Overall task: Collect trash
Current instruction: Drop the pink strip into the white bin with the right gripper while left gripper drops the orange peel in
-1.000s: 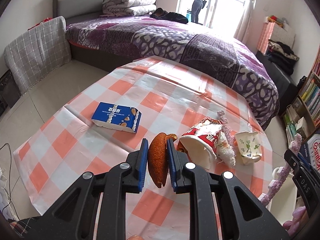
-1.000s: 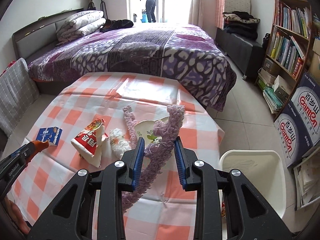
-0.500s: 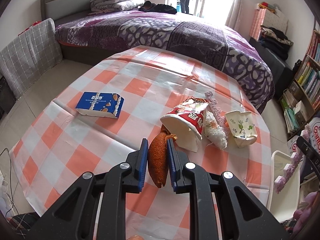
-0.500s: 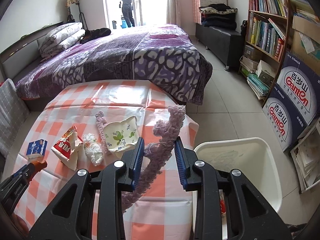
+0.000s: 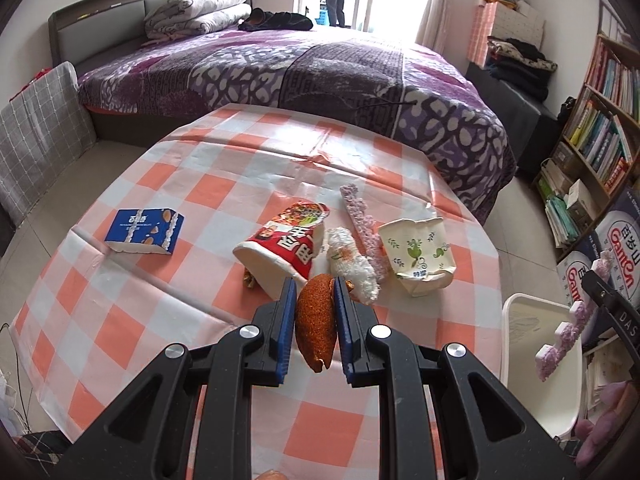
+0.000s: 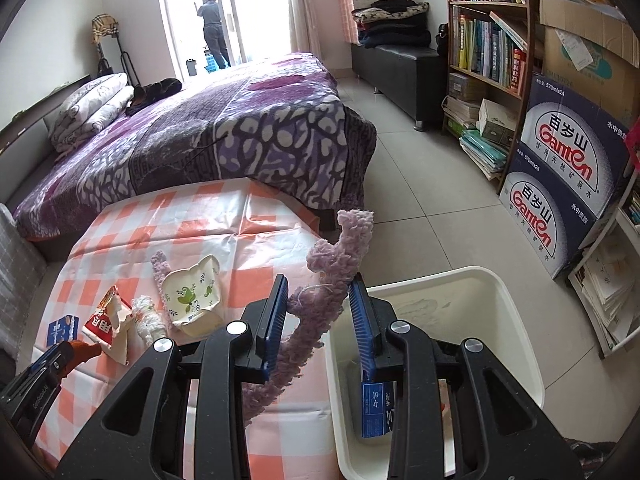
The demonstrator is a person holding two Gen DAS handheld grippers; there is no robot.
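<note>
Left gripper (image 5: 316, 312): fingers (image 5: 285, 322) clamped tight on orange-brown fuzzy piece (image 5: 316, 322), hanging between the pads above the checkered surface (image 5: 192, 196). Right gripper (image 6: 318, 318): fingers (image 6: 274, 316) at a narrow gap with purple fuzzy strip (image 6: 320, 304) between them; strip leaning against the left pad, small gap to the right pad, so grip looks loose. Top of the strip sticking up past the fingertips, tail drooping below. Right gripper at the surface edge, right pad over white bin (image 6: 516, 320) standing on the floor just beside the surface; blue packet (image 6: 376, 410) already inside. Left on the surface: blue snack box (image 5: 146, 231) apart at the left; red-and-white noodle cup (image 5: 286, 246) on its side, white fluffy wad (image 5: 352, 264), second purple strip (image 5: 362, 226) and crumpled floral paper cup (image 5: 420, 254) bunched together near the middle. Small brown scrap (image 5: 250, 278) beside the noodle cup. Purple bed (image 5: 320, 68) beyond; a person standing at the balcony door.
</note>
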